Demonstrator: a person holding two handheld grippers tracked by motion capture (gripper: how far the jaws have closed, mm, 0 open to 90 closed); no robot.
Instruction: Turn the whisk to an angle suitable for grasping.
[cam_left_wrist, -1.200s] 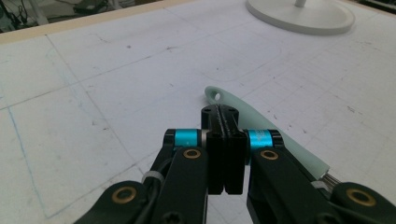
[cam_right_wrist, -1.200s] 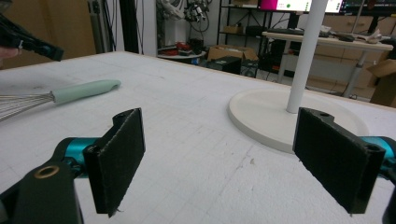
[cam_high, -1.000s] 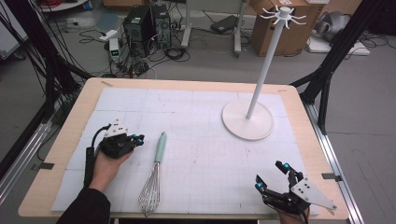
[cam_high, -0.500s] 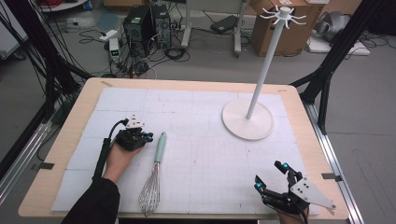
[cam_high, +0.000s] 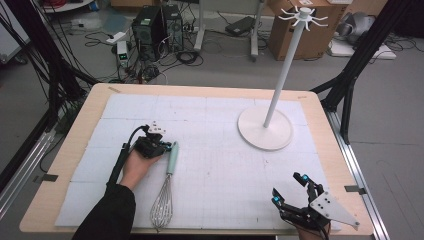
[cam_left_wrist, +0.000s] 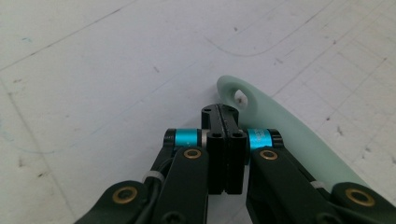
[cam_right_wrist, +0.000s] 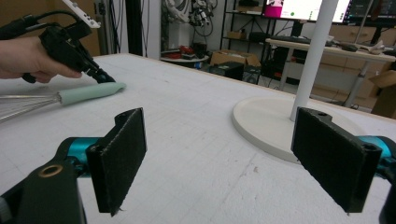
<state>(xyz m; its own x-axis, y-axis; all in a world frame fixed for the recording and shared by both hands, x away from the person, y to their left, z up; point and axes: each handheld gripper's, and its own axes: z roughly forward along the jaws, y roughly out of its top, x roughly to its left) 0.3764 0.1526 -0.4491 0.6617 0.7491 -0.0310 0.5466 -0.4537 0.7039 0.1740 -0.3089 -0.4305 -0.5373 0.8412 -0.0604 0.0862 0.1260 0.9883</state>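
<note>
Mint-green plastic formed the handle of the whisk, and we took that whisk as our landmark; it lay flat on the white mat covering the wooden surface, handle pointing away from us and wire loops toward the near edge.

Farthest left of the whisk came our left forearm in its dark sleeve, rising from the near edge. Our left hand sat just left of the whisk's handle, carrying the left gripper, whose tips we saw at the far end of that handle. In the left gripper view its jaws were clenched flat against each other with nothing between them, and the handle's rounded end with its hanging hole lay just beside them, on their right. Whether the tips actually touched the handle we could not tell.

To the right of the whisk, and farther back on the mat, stood the white rack: a round base, a slim post and a crown of small hooks at the top.

Well to the right of the whisk, at the near edge, we held the right gripper. Its jaws stood wide apart and released, empty, as the right gripper view showed, with the rack's base between them in the distance.
</note>
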